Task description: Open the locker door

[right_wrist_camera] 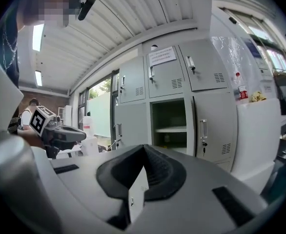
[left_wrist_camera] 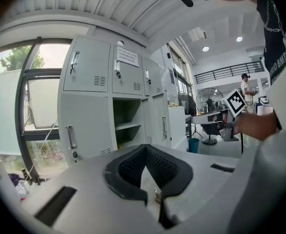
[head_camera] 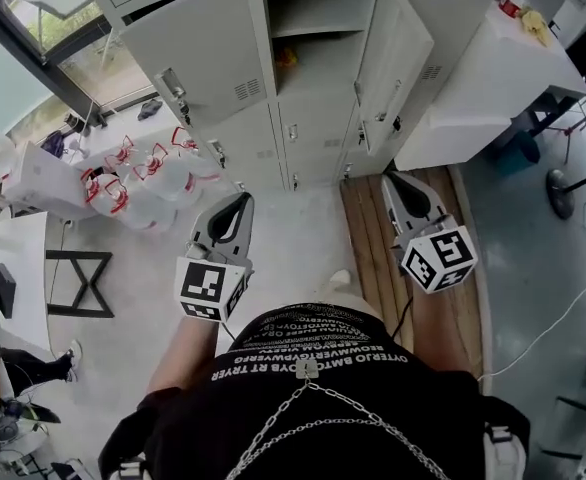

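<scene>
Both grippers are hanging clenched and empty in front of the lockers.
The left gripper [head_camera: 241,204] and right gripper [head_camera: 395,182] are pointing toward 12 o'clock, jaws pressed together with nothing between them. The locker door [head_camera: 395,53] is standing swung open at 1 o'clock, beside the open compartment [head_camera: 318,46], well apart from both.

Clear jugs with red handles [head_camera: 141,200], white counter [head_camera: 478,88], wooden floor strip [head_camera: 369,260]
</scene>
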Tool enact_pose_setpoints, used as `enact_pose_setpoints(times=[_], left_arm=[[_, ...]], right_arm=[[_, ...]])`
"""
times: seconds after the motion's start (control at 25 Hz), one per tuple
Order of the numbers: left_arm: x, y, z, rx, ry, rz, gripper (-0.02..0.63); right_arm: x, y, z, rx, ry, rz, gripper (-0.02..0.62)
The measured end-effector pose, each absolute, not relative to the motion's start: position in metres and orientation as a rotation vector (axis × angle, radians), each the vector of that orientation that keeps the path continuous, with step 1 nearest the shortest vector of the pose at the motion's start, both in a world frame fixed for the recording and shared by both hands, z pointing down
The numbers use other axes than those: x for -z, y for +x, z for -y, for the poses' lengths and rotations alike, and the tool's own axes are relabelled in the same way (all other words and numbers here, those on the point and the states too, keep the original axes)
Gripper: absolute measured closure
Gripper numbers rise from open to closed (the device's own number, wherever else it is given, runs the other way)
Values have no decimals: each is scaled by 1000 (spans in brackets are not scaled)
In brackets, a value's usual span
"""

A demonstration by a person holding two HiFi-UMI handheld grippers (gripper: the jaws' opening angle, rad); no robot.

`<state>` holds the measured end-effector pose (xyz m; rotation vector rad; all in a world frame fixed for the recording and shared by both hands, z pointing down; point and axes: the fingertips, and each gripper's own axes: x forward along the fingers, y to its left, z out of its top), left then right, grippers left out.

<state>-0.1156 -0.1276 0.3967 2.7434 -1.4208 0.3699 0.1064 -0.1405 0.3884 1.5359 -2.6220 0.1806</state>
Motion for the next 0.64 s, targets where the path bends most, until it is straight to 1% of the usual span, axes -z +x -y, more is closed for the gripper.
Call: enact_pose_setpoints(times=[0.16, 0.4, 0.64], left_arm=[[-378, -129, 106, -348, 2838, 1416, 603], [-385, -143, 79, -353, 2891, 1362, 603], [-381, -157, 68, -278, 2905, 1351, 603]], right_arm=[[-382, 81, 113, -160, 1563, 2608, 598], [-386, 57, 82, -175, 1570, 2555, 598], [-376, 38, 74, -109, 1554, 2529, 598]])
